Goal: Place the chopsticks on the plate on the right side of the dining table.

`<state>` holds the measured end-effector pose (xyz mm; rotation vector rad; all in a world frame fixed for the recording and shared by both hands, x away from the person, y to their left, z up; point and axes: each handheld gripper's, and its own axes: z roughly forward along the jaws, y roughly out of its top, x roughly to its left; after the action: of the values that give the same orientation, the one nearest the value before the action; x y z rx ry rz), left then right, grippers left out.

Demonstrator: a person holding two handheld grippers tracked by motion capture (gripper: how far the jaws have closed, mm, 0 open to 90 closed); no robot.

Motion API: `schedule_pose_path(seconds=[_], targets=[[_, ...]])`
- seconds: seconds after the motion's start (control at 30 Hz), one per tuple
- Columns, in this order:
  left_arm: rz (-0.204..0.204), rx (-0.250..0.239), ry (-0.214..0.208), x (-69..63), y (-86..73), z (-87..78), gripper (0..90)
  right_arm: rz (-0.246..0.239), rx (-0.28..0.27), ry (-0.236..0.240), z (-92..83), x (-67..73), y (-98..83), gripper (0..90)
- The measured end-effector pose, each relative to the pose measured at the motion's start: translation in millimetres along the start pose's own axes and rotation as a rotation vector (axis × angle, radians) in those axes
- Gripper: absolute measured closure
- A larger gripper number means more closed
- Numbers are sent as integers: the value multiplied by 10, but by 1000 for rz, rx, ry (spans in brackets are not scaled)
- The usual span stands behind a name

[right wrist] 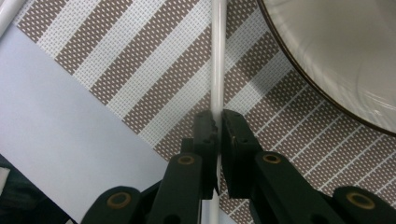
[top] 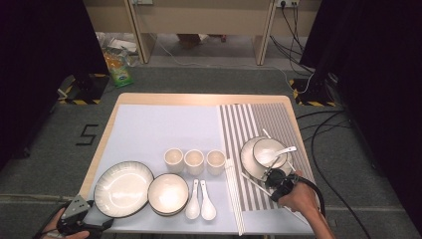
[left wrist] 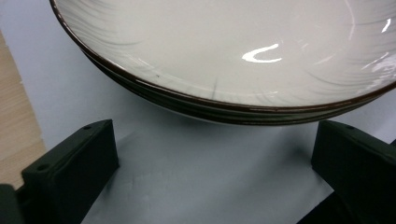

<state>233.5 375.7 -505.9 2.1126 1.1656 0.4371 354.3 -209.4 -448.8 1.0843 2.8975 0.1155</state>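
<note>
My right gripper (top: 272, 180) (right wrist: 217, 119) is shut on a thin white chopstick (right wrist: 218, 60) that lies on the striped mat (top: 278, 119), just in front of a plate (top: 247, 158) (right wrist: 336, 56). That plate carries a bowl (top: 269, 149) and a spoon (top: 284, 150). At the table's front left corner my left gripper (top: 97, 220) (left wrist: 212, 163) stands open on the pale blue mat (left wrist: 196, 186). Its jaws sit either side of the near rim of a large dark-rimmed plate (top: 123, 189) (left wrist: 210, 100), apart from it.
Three cups (top: 194, 162) stand in a row mid-table. In front of them are a smaller bowl (top: 168, 193) and two white spoons (top: 200, 201). A pair of white chopsticks (top: 232, 194) runs along the seam of the two mats. Cables trail on the floor at the right.
</note>
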Motion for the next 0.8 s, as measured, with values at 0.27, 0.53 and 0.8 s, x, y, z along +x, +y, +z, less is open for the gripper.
schedule_pose_path(seconds=[0.27, 0.53, 0.8], targets=[[-9, 9, -6, -7, 9, -1, 0, -11, 11, 8, 9, 4, 74, 817], [1, 0, 3, -1, 1, 2, 0, -30, 27, -2, 19, 14, 136, 847], [-8, 10, -8, -5, 10, -1, 0, -54, 3, -2, -49, 34, 129, 848]])
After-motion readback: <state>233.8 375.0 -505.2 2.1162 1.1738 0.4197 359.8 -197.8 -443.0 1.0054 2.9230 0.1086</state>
